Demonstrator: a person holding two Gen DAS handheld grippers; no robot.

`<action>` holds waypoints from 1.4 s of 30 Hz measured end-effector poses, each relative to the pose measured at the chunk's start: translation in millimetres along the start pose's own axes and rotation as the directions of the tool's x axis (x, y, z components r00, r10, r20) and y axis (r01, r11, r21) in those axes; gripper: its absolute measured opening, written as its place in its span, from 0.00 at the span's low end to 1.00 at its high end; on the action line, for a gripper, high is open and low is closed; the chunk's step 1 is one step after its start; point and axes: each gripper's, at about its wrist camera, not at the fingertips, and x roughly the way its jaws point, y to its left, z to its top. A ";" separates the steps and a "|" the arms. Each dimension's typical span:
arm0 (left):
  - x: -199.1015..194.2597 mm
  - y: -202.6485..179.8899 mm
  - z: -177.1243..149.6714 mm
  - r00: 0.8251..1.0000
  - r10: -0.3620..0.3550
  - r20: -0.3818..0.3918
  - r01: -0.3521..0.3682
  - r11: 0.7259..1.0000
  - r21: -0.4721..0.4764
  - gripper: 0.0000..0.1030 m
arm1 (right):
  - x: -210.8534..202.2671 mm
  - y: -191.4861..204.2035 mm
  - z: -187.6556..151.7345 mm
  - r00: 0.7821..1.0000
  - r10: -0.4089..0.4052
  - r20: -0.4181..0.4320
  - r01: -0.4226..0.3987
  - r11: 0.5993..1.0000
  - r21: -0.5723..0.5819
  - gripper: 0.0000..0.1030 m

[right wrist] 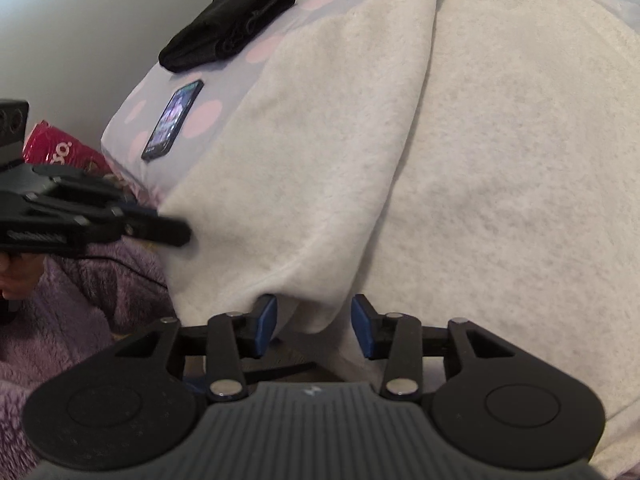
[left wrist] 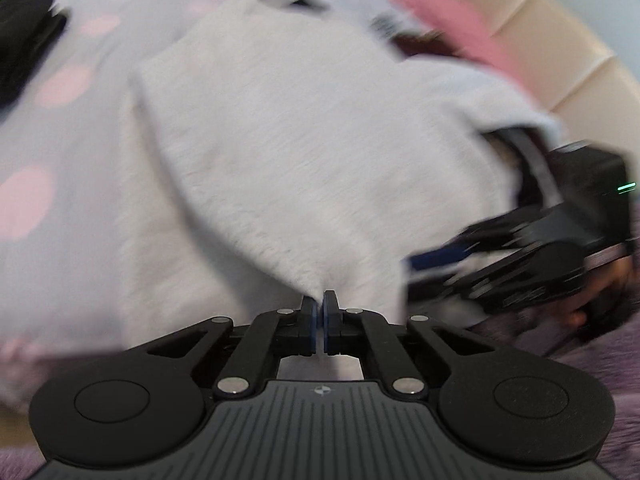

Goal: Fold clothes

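A white fleece garment (left wrist: 304,152) lies spread over a bed with a pale, pink-dotted sheet (left wrist: 60,88). My left gripper (left wrist: 320,312) is shut on the garment's near corner, and the cloth rises in a peak from between the blue pads. In the right wrist view the same garment (right wrist: 480,160) fills the frame, with a long crease down its left side. My right gripper (right wrist: 315,328) is open, and a hanging fold of the hem sits between its jaws without being pinched. The left gripper (right wrist: 176,234) shows at the garment's left edge. The right gripper (left wrist: 436,264) is blurred in the left wrist view.
A folded black garment (right wrist: 228,24) and a phone (right wrist: 174,120) lie on the sheet (right wrist: 132,124) to the left. A red bag (right wrist: 60,148) sits beyond the bed's edge. A purple fluffy blanket (right wrist: 80,300) lies near me. Pink cloth (left wrist: 460,28) and a beige padded surface (left wrist: 560,60) are at the far right.
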 end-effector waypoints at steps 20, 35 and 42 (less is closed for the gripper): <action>17.4 20.9 -4.5 0.999 -0.001 -0.044 -0.002 0.998 -0.068 0.35 | 18.1 2.9 3.2 0.995 0.029 -0.096 -0.031 0.999 -0.027 0.49; -15.7 47.3 3.4 0.980 0.187 0.072 -0.173 0.971 -0.165 0.38 | -6.7 41.9 74.1 0.980 -0.198 -0.020 0.182 0.935 -0.306 0.49; -4.1 65.9 9.3 0.971 0.237 0.028 -0.227 0.953 -0.200 0.38 | -10.4 69.4 141.4 0.974 -0.225 0.019 0.212 0.880 -0.426 0.52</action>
